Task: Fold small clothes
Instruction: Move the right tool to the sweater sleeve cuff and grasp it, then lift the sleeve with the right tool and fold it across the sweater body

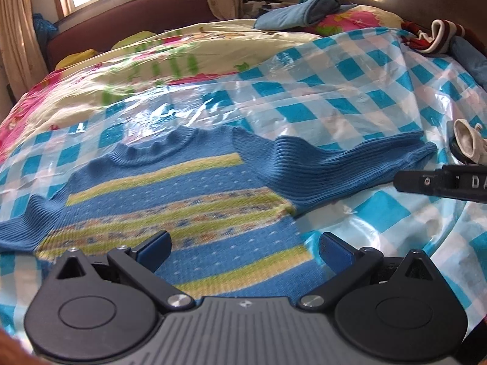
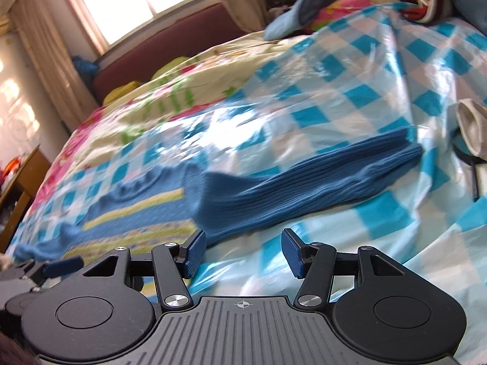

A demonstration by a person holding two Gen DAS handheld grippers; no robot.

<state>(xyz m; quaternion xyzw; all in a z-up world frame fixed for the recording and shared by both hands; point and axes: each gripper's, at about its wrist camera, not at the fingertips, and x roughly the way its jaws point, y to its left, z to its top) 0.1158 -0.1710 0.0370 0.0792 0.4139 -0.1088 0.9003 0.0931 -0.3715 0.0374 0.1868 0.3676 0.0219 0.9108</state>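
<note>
Still unfolded — blue striped sweater (image 1: 188, 194)

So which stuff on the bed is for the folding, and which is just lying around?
For the folding:
- blue striped sweater, spread flat
- left gripper, open
- right gripper, open

Just lying around:
- checked plastic sheet under the sweater
- flowery quilt
- white sock
- red and white garment
- light blue pillow
</note>
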